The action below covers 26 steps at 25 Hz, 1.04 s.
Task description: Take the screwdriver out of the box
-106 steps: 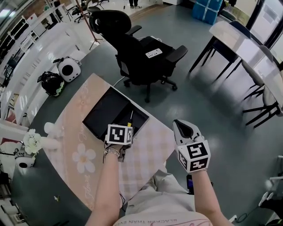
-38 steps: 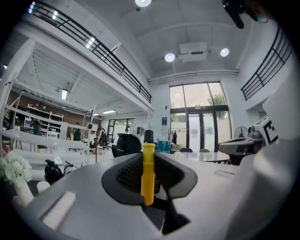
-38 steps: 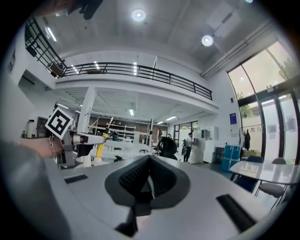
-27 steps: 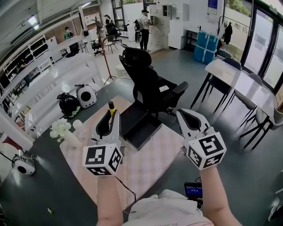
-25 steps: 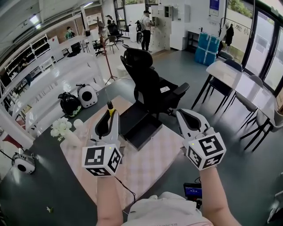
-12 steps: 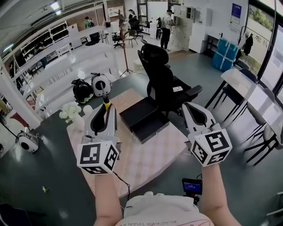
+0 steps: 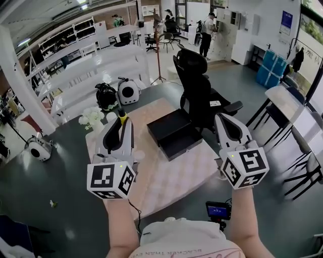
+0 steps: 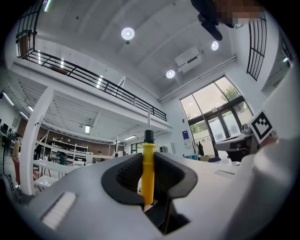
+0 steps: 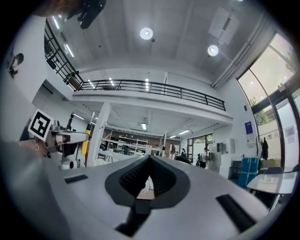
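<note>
Left gripper (image 7: 122,124) clamps the screwdriver (image 8: 148,168) over pink cloth (image 7: 169,177) on grey table (image 7: 60,184).

Big open hall with a grey floor (image 7: 242,83). Black office chair (image 7: 199,88) at 12 o'clock, white shelves (image 7: 91,65) around 11, tall windows (image 7: 308,15) at 2, round ceiling lights (image 8: 127,33) overhead.

Head view downward, other two across room
</note>
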### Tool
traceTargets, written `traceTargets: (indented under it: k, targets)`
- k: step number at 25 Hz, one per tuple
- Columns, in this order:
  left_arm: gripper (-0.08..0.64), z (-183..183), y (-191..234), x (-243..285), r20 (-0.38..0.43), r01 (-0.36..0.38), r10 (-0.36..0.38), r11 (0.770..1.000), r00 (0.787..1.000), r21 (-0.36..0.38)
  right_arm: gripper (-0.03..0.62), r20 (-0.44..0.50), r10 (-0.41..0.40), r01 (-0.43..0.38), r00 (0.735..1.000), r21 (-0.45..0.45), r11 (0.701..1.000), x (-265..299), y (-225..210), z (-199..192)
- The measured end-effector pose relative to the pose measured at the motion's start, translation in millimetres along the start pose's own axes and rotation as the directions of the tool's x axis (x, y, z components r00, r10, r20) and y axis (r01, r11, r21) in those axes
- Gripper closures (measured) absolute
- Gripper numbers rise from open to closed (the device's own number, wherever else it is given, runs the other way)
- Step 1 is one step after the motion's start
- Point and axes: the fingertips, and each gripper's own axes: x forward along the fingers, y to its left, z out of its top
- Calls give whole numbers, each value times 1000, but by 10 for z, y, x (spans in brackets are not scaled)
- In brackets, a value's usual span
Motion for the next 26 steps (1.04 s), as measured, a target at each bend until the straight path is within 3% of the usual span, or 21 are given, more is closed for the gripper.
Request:
traceTargets:
  k: [5, 26]
  targets:
    - [477, 59, -20, -20, 8, 7, -7, 1000, 1000, -1, 589, -10, -9, 8, 1000, -38, 999, -9, 19, 18]
    - [477, 112, -46, -61, 21, 29, -29, 1000, 999, 4, 589, -13, -30, 30, 999, -23, 999, -92, 87, 21]
